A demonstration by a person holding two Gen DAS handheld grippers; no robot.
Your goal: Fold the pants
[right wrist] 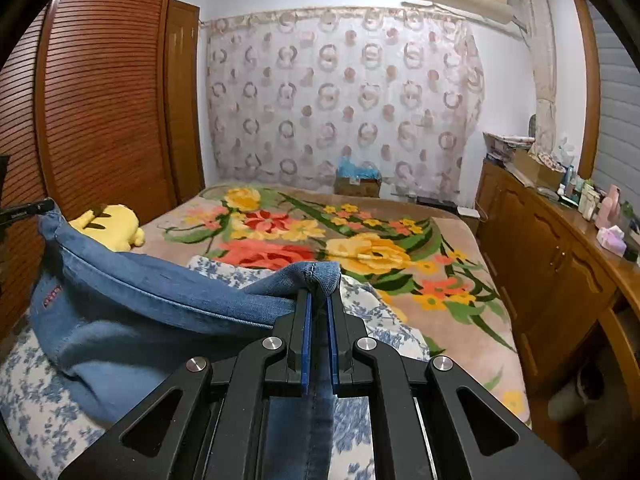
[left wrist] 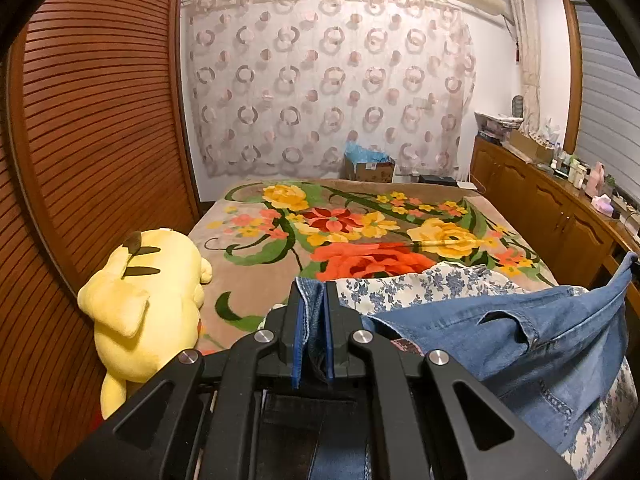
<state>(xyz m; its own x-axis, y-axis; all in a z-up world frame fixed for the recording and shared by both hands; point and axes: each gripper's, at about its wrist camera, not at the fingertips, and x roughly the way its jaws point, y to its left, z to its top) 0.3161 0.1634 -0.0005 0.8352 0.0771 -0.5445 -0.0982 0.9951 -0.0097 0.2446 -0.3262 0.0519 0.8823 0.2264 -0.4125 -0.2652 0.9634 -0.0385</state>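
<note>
My left gripper (left wrist: 313, 292): jaws clamped together on a frayed denim edge of the pants (left wrist: 520, 344), which stands up between my blue pads.
My right gripper (right wrist: 319, 300): jaws pressed tight on another bunched edge of the pants (right wrist: 168, 300), a stitched seam poking out past my fingertips.
Pants: blue denim, lifted off the bed and slung between my two grips, sagging in the middle; a small red tag shows near the far corner in the right wrist view.
Under the pants: a white sheet with blue flowers (right wrist: 36, 392), lying on the bed.
Bed cover: a tan blanket with big orange and yellow flowers (left wrist: 360, 236).
Left of the bed: a yellow plush toy (left wrist: 148, 304) beside the slatted wooden wardrobe (left wrist: 92, 120).
Right of the bed: a wooden cabinet (right wrist: 552, 264) with bottles on top.
Far wall: a curtain with ring patterns (left wrist: 320, 80).
</note>
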